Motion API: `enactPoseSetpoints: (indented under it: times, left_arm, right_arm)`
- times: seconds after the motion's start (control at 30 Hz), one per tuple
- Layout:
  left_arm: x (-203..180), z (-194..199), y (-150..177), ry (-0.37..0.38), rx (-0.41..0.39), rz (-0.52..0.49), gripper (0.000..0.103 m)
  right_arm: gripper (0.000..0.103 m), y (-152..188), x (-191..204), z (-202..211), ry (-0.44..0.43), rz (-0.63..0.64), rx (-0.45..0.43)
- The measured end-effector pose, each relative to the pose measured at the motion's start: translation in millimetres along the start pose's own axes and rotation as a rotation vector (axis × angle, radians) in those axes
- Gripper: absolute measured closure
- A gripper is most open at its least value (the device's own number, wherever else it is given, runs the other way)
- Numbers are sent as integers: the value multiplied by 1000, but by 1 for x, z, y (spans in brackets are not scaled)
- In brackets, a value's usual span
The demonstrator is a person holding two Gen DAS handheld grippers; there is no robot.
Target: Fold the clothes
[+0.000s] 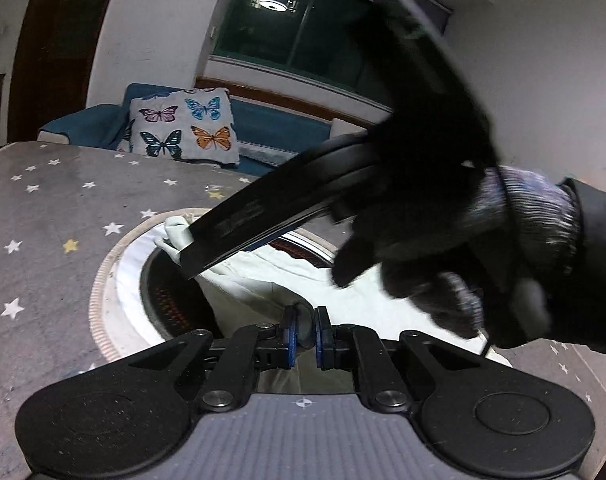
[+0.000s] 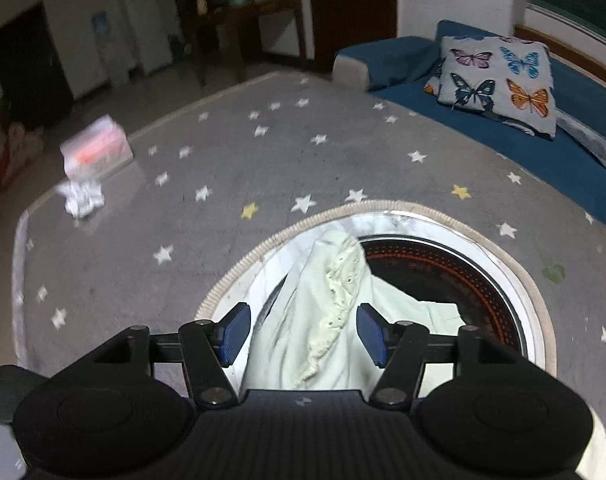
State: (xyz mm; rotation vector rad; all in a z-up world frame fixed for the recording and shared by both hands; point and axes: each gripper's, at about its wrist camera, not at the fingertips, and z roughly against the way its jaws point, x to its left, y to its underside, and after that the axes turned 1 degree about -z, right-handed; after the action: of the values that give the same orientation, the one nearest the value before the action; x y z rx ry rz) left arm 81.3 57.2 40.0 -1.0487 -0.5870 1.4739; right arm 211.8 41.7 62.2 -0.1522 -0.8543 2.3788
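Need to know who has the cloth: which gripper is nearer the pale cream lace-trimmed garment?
Left. The left gripper is shut on a fold of the garment; the right gripper is open, its pads apart on either side of it.

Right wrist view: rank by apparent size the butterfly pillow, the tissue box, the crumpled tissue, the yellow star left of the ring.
Largest to smallest, as they look in this view only:
1. butterfly pillow
2. tissue box
3. crumpled tissue
4. yellow star
The box is blurred and sits further from the camera than the star, so true sizes stay unsure.
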Motion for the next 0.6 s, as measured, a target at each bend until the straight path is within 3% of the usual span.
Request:
enactPoseSetpoints:
  times: [0.17, 0.23, 0.27, 0.37, 0.6]
  left_arm:
    - [-5, -4, 0, 23, 3, -14, 94]
    - [-8, -4, 1, 32, 1, -20, 94]
    - [-9, -3, 1, 36, 0, -24, 94]
    - [-15, -3, -2, 59, -5, -32, 94]
    - [-54, -8, -11, 166, -10, -95, 94]
  right_arm:
    - [47, -1, 14, -17, 43, 88, 43]
    - [64, 2, 16, -20, 85, 107, 36]
    - [78, 4, 15, -19, 98, 103, 28]
    - [92, 10, 2, -5, 86, 40, -13]
    - [94, 38, -44, 52, 79, -133, -145]
